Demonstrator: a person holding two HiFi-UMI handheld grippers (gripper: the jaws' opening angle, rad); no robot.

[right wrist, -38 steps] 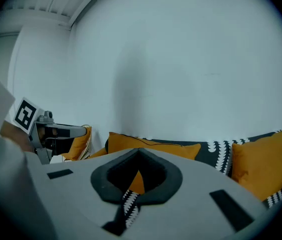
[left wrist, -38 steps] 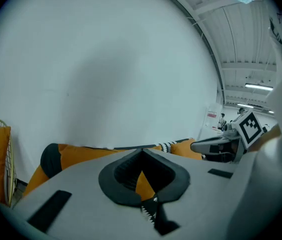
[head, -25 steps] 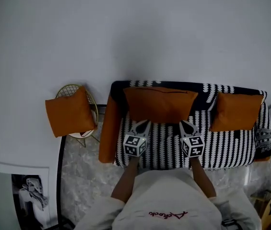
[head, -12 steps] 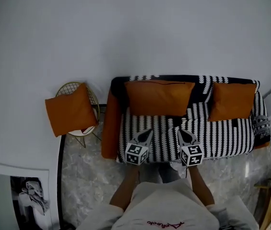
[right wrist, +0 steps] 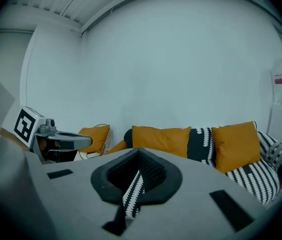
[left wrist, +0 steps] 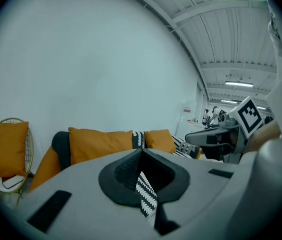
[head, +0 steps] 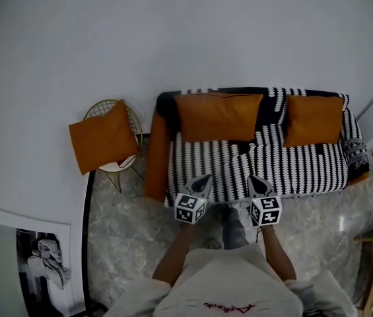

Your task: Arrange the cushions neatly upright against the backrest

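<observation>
Head view: three orange cushions counted. Two on one black-and-white striped sofa (head: 292, 170), both upright against the backrest (head: 269, 107): wide cushion (head: 219, 116) toward the left, smaller cushion (head: 313, 119) at the right, apart from each other. On one gold wire chair (head: 110, 105), left of the sofa, third cushion (head: 103, 145), leaning. Two grippers, left gripper (head: 204, 177) and right gripper (head: 255, 179), side by side at the near edge of the seat, jaws fully together, gripping nothing.
</observation>
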